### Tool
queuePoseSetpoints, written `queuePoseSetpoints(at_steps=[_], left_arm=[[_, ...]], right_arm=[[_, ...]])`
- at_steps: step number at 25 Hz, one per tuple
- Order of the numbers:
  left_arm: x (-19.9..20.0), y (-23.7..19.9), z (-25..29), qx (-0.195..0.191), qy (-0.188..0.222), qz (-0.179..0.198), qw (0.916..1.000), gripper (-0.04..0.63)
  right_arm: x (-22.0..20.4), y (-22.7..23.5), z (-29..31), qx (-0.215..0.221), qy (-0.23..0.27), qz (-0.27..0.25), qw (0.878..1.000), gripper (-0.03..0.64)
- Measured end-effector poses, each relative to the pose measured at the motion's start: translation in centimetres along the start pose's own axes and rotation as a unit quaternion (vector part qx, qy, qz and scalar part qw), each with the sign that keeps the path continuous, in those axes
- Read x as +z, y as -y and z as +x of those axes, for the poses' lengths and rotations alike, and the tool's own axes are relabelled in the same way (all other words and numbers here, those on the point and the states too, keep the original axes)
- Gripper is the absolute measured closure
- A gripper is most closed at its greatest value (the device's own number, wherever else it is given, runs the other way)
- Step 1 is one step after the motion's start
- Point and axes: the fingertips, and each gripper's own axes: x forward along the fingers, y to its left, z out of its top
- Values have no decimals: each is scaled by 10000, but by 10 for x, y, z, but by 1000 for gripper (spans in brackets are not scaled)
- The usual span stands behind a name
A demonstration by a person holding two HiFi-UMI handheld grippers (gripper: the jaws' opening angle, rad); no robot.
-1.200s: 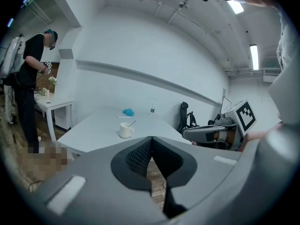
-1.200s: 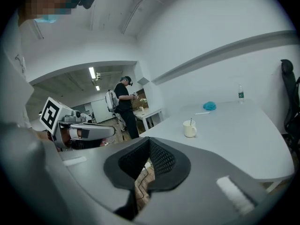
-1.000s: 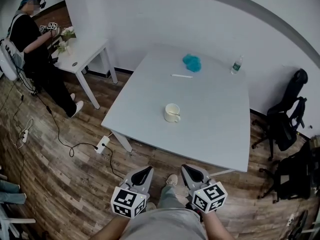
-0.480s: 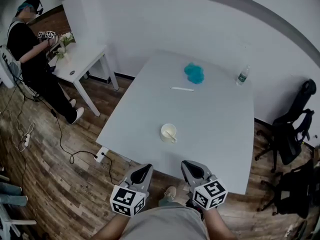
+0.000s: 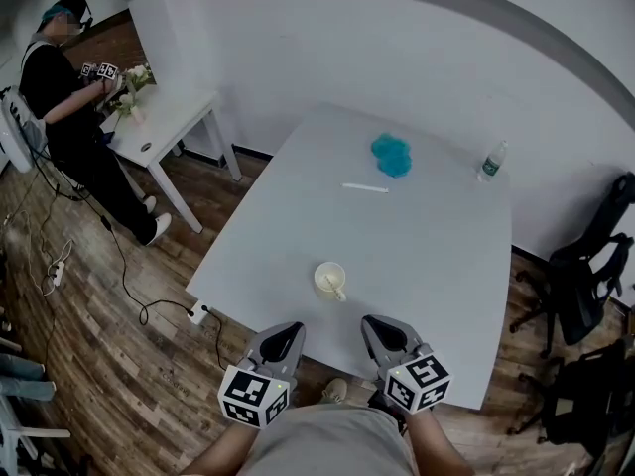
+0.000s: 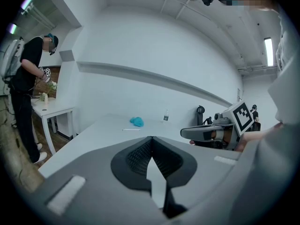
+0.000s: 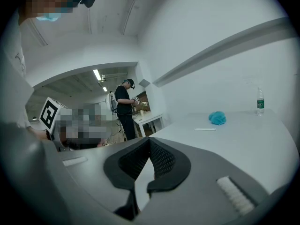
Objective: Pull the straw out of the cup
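White cup (image 5: 330,280), straw (image 5: 336,289) still inside, now sits just ahead of the left gripper (image 5: 287,329) and right gripper (image 5: 379,324), both clenched empty, as the person nears the table (image 5: 427,236).

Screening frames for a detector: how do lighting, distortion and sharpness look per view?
Head view: even soft light, wall bowed by the lens, cup sharp. Left gripper view: fisheye, dark corners, left gripper close and soft. Right gripper view: same vignette, ceiling lamps bright, bottle small.

Left gripper (image 5: 287,331) closed, right gripper (image 5: 377,325) closed, both empty, side by side
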Motion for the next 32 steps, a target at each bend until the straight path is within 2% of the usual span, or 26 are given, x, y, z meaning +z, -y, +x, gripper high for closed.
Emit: queuePoseSetpoints(at_steps=[10,14,18,24,32], left_arm=[[-4,-9,0,15,-121,-62,9999,577],[-5,-13,4,-188,-186,-62,9996,577],[-1,-13,10,-414,-290,126,9986,577],[-2,-16,20,-586,-401,216,9972,577],[-14,-24,31,-755,-582,159,9953,577]], right_arm=[[-8,1,10,-20,-128,61,9999,611],[-10,-1,13,-174,-164,117,9996,611],[-11,-3,14,-265,-249,131,9993,611],[-17,6,20,-449,-343,112,9983,611],[-36,14,38,-545,-637,53,9965,609]])
